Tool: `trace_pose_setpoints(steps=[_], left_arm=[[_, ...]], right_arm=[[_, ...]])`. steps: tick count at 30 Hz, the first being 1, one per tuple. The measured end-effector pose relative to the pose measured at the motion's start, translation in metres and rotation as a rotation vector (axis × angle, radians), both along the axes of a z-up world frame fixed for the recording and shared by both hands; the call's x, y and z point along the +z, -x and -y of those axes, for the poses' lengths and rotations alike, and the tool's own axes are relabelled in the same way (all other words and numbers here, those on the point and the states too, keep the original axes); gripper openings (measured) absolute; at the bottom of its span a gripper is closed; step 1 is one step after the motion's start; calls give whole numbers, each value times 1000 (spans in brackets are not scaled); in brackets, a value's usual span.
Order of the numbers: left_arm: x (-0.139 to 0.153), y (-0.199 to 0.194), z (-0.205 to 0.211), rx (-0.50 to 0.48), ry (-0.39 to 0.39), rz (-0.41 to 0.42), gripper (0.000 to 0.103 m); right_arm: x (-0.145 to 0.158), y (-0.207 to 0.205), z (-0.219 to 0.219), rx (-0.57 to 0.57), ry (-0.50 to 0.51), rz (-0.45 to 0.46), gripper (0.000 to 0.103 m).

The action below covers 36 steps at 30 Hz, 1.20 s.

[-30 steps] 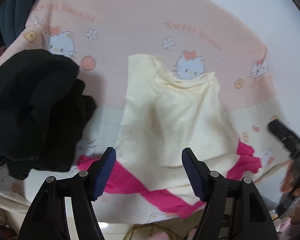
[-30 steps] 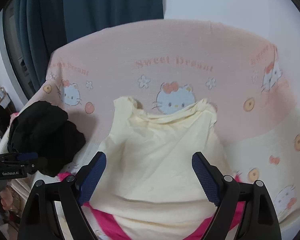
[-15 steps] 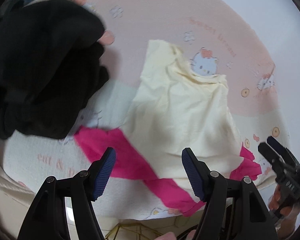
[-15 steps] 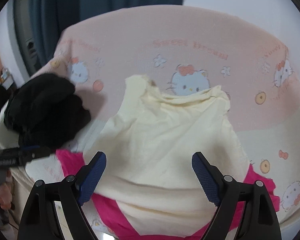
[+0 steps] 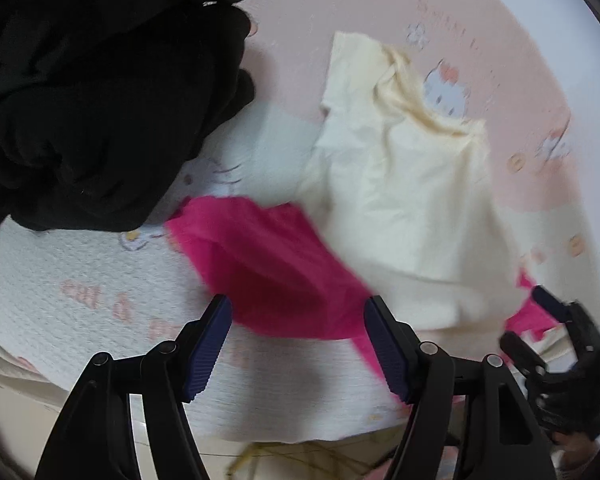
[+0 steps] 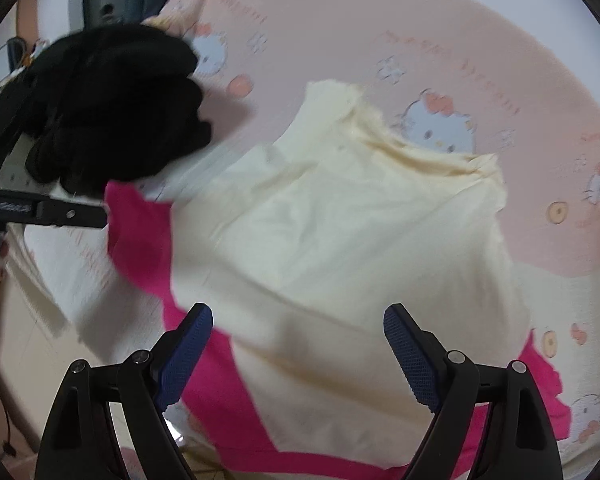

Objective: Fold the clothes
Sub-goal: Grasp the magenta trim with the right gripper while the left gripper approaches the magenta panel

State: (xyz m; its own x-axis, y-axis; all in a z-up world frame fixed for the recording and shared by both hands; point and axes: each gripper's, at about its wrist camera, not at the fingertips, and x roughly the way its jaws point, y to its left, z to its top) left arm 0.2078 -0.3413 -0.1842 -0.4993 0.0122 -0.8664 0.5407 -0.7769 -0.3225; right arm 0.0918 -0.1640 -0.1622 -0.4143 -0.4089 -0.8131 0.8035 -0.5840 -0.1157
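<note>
Pink cartoon-cat bedspread (image 6: 340,32) carries the cream shirt (image 6: 340,240), spread over a magenta garment (image 5: 276,264) near its front edge; both my jaws hang spread, empty, probably approaching its hem.

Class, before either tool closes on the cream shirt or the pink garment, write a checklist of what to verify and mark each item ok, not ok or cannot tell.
1. Left tool open and empty: ok.
2. Right tool open and empty: ok.
3. Cream shirt lying flat: not ok, its collar edge is rumpled.
4. Pink garment free to lift: not ok, the cream shirt lies over part of it.
5. Black clothes clear of the cream shirt: ok, a strip of blanket shows between them.
6. Either tool touching cloth: cannot tell, the pictures are blurred.
</note>
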Motion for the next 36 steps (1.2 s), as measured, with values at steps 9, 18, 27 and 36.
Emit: trace_pose_setpoints(steps=[9,18,27,36], left_arm=[[-23,-17,-5,-26,10,40,66],[-47,-1,-30,-135,150,132,66],[-57,15,-46,-183,339,165,66],[-67,13,-40,-163,335,144,66]], right_arm=[[-51,-35,-2,117,-103,-24,88],[-73,-30,11,120,-121,33,88],[-87,-53,25,183,-177,-17,88],[-102,-59,30,199,-242,-75,85]])
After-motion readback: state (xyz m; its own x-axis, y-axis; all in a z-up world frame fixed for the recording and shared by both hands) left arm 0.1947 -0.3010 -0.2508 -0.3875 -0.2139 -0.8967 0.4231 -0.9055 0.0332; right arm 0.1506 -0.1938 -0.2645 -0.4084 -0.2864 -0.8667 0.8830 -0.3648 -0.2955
